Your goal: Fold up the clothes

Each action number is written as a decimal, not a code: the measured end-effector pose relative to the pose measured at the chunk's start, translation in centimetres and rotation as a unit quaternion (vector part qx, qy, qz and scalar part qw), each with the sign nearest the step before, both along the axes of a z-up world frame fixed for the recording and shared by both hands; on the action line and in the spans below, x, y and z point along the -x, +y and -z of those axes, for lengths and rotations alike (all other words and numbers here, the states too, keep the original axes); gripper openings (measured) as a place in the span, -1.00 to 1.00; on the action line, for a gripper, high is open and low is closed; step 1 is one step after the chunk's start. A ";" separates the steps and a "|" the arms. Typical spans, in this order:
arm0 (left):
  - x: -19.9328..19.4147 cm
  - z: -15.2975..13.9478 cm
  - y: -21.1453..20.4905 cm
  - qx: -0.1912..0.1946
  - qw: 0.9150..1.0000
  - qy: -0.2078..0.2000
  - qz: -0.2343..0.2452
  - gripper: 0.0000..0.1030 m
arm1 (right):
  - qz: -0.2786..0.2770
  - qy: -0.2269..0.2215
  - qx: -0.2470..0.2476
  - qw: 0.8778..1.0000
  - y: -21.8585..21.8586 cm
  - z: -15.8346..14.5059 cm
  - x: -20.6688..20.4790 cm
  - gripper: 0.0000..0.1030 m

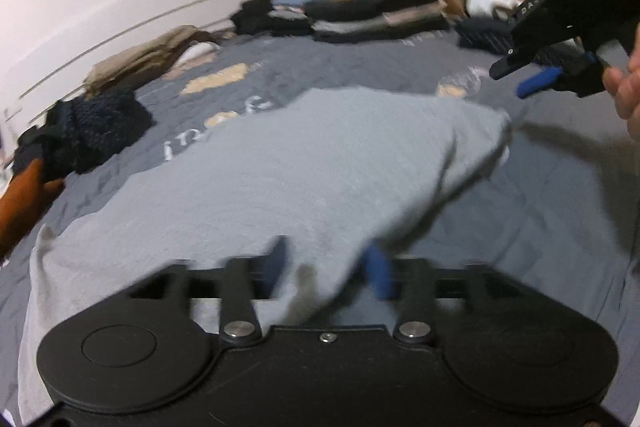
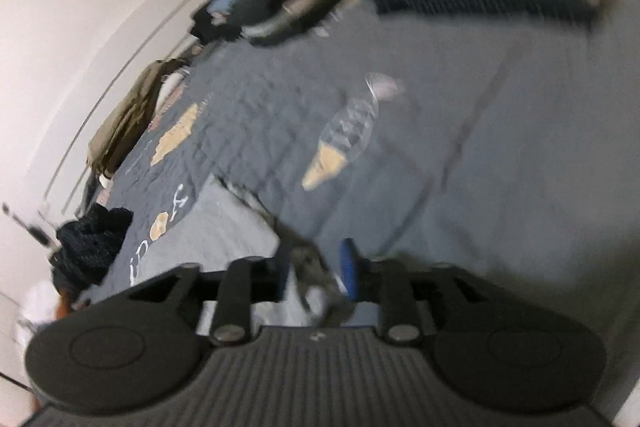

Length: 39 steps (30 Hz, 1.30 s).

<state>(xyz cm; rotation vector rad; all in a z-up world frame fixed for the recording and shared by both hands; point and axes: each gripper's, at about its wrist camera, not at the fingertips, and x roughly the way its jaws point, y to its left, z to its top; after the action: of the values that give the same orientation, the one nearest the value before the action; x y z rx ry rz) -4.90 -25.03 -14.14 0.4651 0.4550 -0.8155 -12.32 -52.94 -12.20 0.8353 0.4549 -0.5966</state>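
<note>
Between my left gripper's (image 1: 328,267) parted blue fingers lies a fold of the grey shirt (image 1: 256,179), which spreads flat over the dark quilt (image 1: 520,211). My right gripper (image 2: 316,271) hangs raised off to the right, its fingers narrowly apart around blurred grey fabric; whether they pinch it I cannot tell. Folded clothes (image 1: 360,15) are stacked at the far edge.

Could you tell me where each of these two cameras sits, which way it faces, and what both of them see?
Left wrist: on the left gripper, facing along the bed over the grey garment between its fingers; the right gripper and a hand show.
Right wrist: on the right gripper, tilted, facing across the dark bedspread; only its own fingers show.
Shared: grey garment, bedspread, folded stacks.
</note>
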 end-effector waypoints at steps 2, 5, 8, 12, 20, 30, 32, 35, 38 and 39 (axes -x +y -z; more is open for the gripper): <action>0.0 -0.7 0.7 0.016 1.000 0.001 -0.010 0.22 | -0.030 -0.001 0.059 0.998 0.7 -1.6 -0.1 -0.15; -0.4 -1.9 1.8 0.042 0.998 0.015 -0.034 0.23 | -0.071 -0.009 0.149 0.986 2.6 -3.8 -0.2 -0.05; -1.2 -3.0 3.1 0.067 0.995 0.035 -0.061 0.35 | -0.114 -0.033 0.208 0.971 4.4 -5.2 -0.1 0.02; -1.8 -4.2 4.6 0.090 0.991 0.049 -0.090 0.54 | -0.172 -0.048 0.244 0.953 5.7 -6.8 -1.1 0.14; -2.3 -4.9 6.1 0.094 0.987 0.066 -0.109 0.73 | -0.263 0.075 0.217 0.937 4.1 -8.7 -5.3 0.32; -3.5 -4.7 7.9 0.096 0.980 0.091 -0.147 0.84 | -0.288 0.068 0.183 0.937 5.8 -6.4 -6.5 0.32; -3.9 -4.7 8.4 0.101 0.977 0.099 -0.158 0.84 | -0.299 0.066 0.169 0.937 6.7 -5.6 -6.8 0.32; -4.5 -5.0 9.5 0.118 0.970 0.116 -0.180 0.84 | -0.315 0.062 0.147 0.936 8.0 -4.4 -7.4 0.32; -5.1 -5.0 11.0 0.145 0.959 0.137 -0.201 0.84 | -0.329 0.053 0.136 0.933 9.4 -4.1 -7.7 0.32; -5.3 -4.9 11.6 0.155 0.954 0.149 -0.208 0.84 | -0.332 0.048 0.128 0.933 9.7 -4.1 -7.8 0.32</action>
<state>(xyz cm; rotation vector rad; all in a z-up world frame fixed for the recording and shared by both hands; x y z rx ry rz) 0.37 -13.42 -9.19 -0.0529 0.6643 -0.5319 -4.55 -43.28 -8.13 0.3613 0.6927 -0.0607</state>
